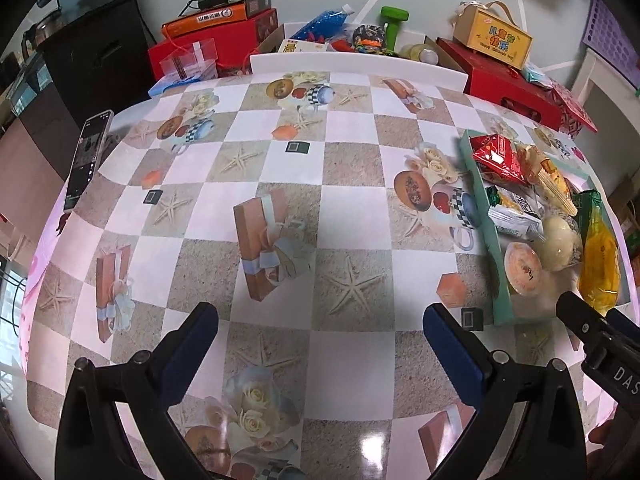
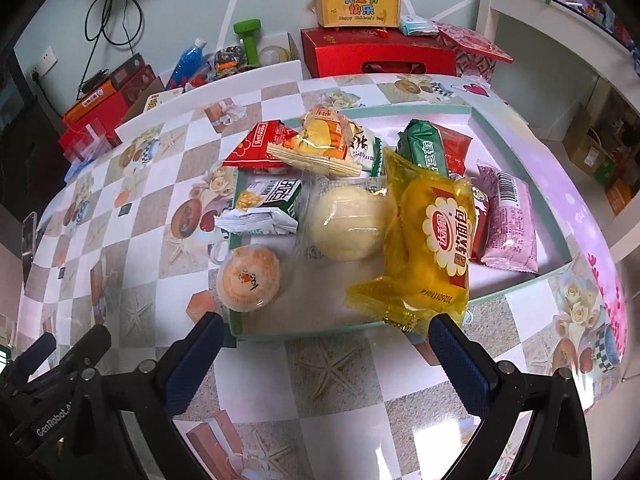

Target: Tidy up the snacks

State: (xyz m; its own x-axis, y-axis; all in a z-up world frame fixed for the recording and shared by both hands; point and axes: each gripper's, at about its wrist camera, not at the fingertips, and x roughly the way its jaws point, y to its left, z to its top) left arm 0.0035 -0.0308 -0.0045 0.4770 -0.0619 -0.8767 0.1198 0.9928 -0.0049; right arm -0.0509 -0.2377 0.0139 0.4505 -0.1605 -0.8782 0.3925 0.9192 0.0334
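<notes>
1. Both grippers empty, fingers spread wide: left gripper hovers over bare tablecloth, right gripper sits just short of the near rim of the tray.
2. Snacks lie piled in the shallow teal-rimmed tray: yellow bread pack overhanging the near rim, round pale bun, small round cake in a clear tub, white-green packet, red packet, green packet, pink packet. No loose snack seen on the cloth outside the tray.
3. Judgement: scene fits either a heap waiting to be sorted or a tray already filled. Cannot settle which.
4. If a grasp is due, the yellow pack is nearest the right gripper. Crinkly film will likely slip, so pinch the sealed edge, not the soft middle; avoid dragging the neighbours.
5. Bun and tub cake look soft; a light squeeze only.
6. Surface: glossy checked tablecloth with starfish and gift prints, strong glare near the front edge.
7. Room: phone at the left table edge; red boxes, a yellow gift box, a green dumbbell and a blue bottle along the far side by the wall.
</notes>
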